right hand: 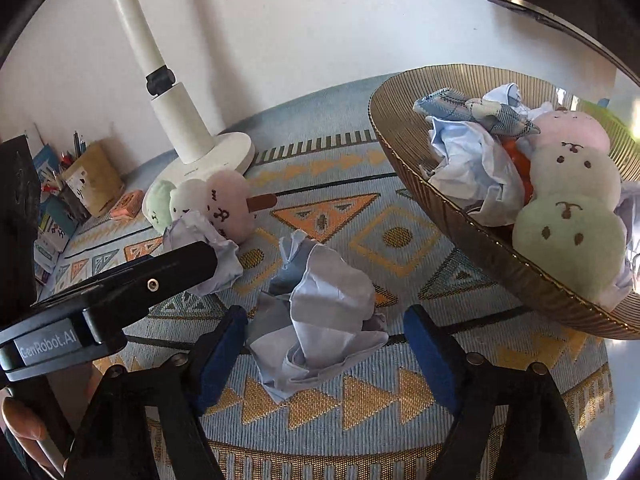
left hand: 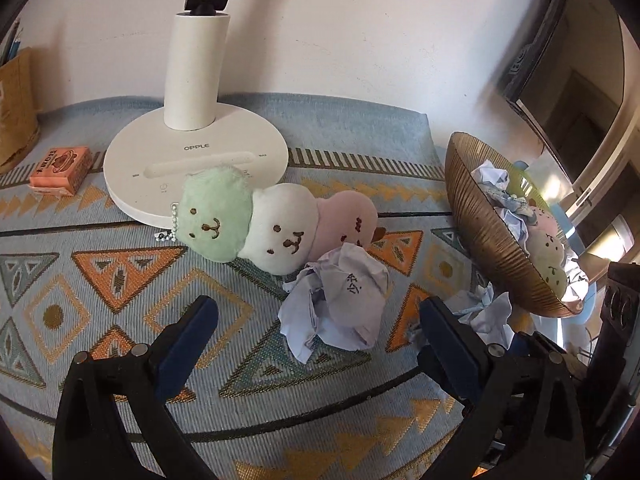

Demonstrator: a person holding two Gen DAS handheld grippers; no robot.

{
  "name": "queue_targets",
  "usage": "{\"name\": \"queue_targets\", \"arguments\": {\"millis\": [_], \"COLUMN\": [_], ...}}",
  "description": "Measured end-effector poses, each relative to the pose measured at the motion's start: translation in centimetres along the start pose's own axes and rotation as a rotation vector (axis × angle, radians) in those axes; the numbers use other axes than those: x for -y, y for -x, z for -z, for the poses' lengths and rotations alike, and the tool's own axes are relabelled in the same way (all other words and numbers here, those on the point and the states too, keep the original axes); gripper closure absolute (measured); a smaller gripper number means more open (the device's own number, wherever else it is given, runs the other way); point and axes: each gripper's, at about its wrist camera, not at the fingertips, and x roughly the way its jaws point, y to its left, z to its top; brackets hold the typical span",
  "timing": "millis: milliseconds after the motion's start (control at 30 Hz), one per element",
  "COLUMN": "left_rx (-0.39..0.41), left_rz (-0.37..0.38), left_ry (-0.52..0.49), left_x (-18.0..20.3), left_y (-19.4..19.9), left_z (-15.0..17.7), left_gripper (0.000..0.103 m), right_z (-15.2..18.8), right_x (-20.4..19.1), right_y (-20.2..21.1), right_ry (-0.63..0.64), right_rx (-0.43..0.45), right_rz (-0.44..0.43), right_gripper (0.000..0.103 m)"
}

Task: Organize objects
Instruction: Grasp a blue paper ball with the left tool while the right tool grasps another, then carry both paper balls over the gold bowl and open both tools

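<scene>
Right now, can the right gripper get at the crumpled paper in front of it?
Probably yes. The right gripper is open, and the crumpled paper lies on the cloth between its fingers, with nothing in between. The left gripper sits off to the side.

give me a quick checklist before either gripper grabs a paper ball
1. Left gripper open wide enough: ok, both fingers stand apart around the marked paper ball.
2. Right gripper open: ok, the second paper ball sits between its fingers.
3. Fingers already touching the paper: cannot tell.
4. Marked paper ball free of the plush dango: not ok, it lies against the pink end.
5. Room in the ribbed bowl: cannot tell, it already holds paper, a cloth and another plush.
6. Grippers clear of each other: ok, though the left one passes close beside the right.
</scene>
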Motion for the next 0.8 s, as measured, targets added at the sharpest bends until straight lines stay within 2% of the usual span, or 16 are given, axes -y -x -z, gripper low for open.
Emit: {"name": "queue_targets", "arguments": {"millis": [33,67,133,233,367,600,667,700,800], "left_rx": [0.0,-0.006,-0.02,0.021,0.051,0.129,0.129,0.114,0.059], "left_rz": [-0.006,-0.008,0.009,0.026,0.02,-0.073,-0.084,-0.068,0.074], "left_ry": [-0.015,-0.036,-0.048,-0.051,-0.076,-0.155,-0.171,-0.174,-0.105], "left_x": [0.3,0.5,0.5,0.5,0.8,2.4,2.7,2.8,2.1], "left_y": [-0.1,-0.3,-0.4,0.5,1.3,2.4,2.6,2.7,3.7], "left_z": [0.1,0.2,0.4,0.6,1.0,2.0,2.3,2.6,3.7], "left_gripper": [0.012,0.03,0.049,0.059,0.06,0.06,0.06,0.06,0.06], "right_z": [0.1,0.2,0.3,0.5,0.9,1.3,1.6,1.8,2.9], "right_x": [-0.1,-0.4,-0.8,-1.4,-2.2,-2.9,-3.2,-3.5,-4.2], "right_y": [0.0,0.1,0.4,0.7,0.6,1.4,1.9,2.2,3.4], "right_ry": [0.009,0.016,0.036,0.071,0.114,0.152,0.169,0.185,0.21], "right_rx": [0.002,0.011,0.025,0.033,0.014,0.068,0.093,0.103,0.136], "right_rz": [-0.003,0.001,0.008,0.015,0.024,0.042,0.053,0.072,0.089], "right_gripper": [0.042,0.043,0.045,0.045,0.045,0.045,0.045,0.045,0.045]}}
